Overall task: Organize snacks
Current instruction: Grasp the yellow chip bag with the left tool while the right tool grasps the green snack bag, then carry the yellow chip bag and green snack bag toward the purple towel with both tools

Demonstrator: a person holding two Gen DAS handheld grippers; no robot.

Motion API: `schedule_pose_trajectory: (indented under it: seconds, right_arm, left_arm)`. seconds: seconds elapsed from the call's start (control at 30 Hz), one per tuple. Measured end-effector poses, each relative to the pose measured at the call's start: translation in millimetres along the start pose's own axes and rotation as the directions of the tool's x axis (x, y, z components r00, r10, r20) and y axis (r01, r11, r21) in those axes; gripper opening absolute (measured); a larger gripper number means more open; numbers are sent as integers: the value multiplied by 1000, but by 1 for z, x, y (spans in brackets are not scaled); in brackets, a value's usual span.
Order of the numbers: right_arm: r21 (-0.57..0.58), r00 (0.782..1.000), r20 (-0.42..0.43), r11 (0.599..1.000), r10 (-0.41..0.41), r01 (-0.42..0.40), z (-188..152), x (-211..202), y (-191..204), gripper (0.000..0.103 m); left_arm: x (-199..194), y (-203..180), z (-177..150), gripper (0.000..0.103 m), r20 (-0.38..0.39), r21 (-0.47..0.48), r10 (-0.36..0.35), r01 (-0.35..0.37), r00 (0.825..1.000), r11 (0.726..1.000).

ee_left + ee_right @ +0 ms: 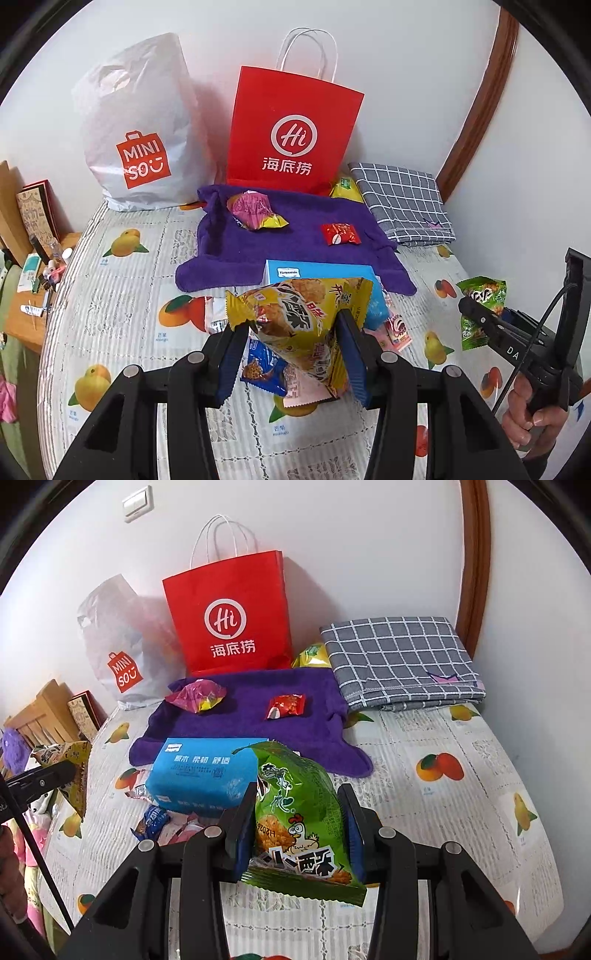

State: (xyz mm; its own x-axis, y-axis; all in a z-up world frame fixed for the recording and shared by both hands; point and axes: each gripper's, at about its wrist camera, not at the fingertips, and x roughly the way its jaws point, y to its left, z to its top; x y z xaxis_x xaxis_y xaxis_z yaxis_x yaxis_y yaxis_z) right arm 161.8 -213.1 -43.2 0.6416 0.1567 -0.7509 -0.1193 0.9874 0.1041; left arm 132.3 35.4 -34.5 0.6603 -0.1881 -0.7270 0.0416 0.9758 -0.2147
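Note:
In the left wrist view my left gripper [291, 332] is shut on a yellow snack packet [295, 302], lifted clear of the fruit-print bed cover [122, 306]. My right gripper [297, 794] is shut on a green snack packet [295, 830], also off the bed. Each view catches the other hand's packet at its edge: the green packet [480, 314] and the yellow packet [74, 771]. A purple towel [295, 236] lies ahead with a pink packet [255, 210] and a red packet [340, 233] on it. Small loose snacks [262, 365] lie under the left gripper.
A blue tissue pack [199, 771] sits at the towel's near edge. A red paper bag [291, 129] and a white plastic bag [136, 129] stand against the wall. A folded grey checked cloth [402, 657] lies at the back right. A cluttered bedside desk [33, 295] is on the left.

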Motion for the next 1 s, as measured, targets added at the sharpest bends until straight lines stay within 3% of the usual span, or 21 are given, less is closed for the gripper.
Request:
schedule_pose_trajectory:
  seconds: [0.67,1.0]
  right_arm:
    - [-43,1000,13,999,25,-24,28,23,21,41]
    - [-54,1000,4,999,4,-4,41,43,32,41]
  left_arm:
    - [33,12,19,47,-24,-6,-5,5,1000,1000]
    - [61,15,32,47,-19,34,-12,12,1000,999]
